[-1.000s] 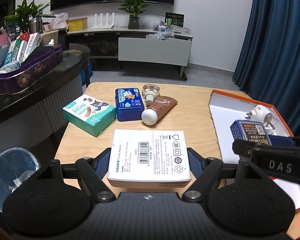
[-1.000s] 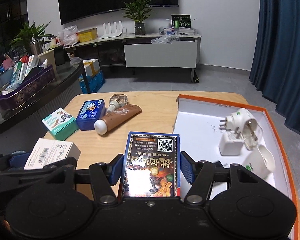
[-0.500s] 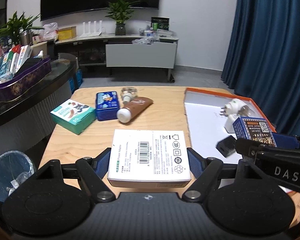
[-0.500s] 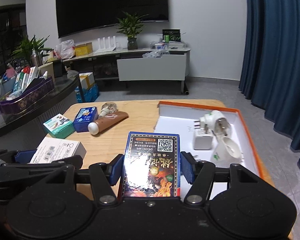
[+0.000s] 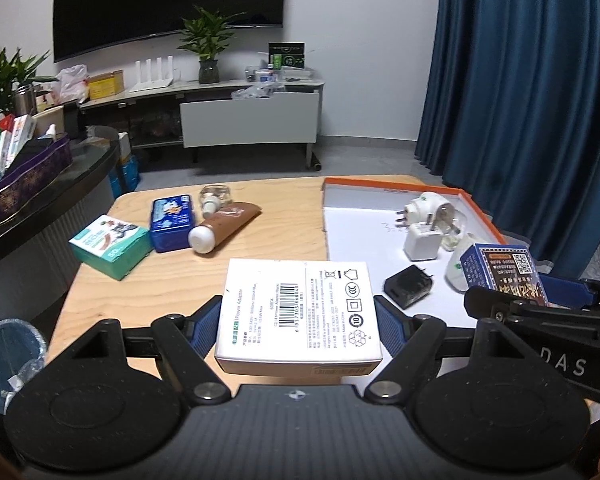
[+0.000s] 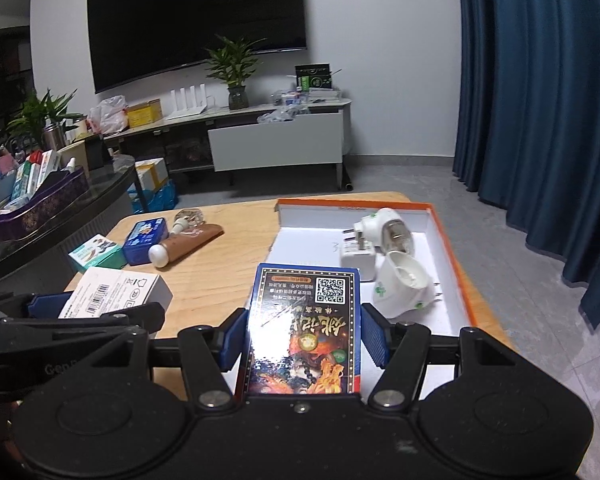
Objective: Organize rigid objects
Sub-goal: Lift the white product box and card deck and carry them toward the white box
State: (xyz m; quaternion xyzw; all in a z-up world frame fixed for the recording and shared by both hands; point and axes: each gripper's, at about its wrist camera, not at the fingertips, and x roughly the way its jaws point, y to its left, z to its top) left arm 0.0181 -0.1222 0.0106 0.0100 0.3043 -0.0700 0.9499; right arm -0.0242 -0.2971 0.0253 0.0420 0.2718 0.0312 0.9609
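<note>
The left tongs (image 5: 298, 322) grip a white power-adapter box (image 5: 298, 312) by its two long sides, the blue pads pressed flat against it, barcode face up. The box hangs over the near edge of the wooden table (image 5: 172, 280), at 6 o'clock in the left wrist view. The right tongs (image 6: 304, 340) clamp a dark blue printed box (image 6: 304, 328) in the same way, QR code toward the far end; it sits at 6 o'clock in the right wrist view, over the near part of the orange-rimmed white tray (image 6: 448, 244).

In the tray, at 1 o'clock from the blue box, lie a white cube charger (image 6: 358, 260), a white plug-in device with a clear bottle (image 6: 384, 228) and a white plug-in shell with green marks (image 6: 404, 284), close together. A black charger (image 5: 408, 286) lies in the tray at 2 o'clock from the white box.

On the bare table at 10 to 11 o'clock lie a teal bandage box (image 5: 110, 244), a blue tin (image 5: 172, 222) just beside it, a brown tube with a white cap (image 5: 224, 226) touching the tin's near corner, and a small clear bottle (image 5: 214, 198) behind the tube.
</note>
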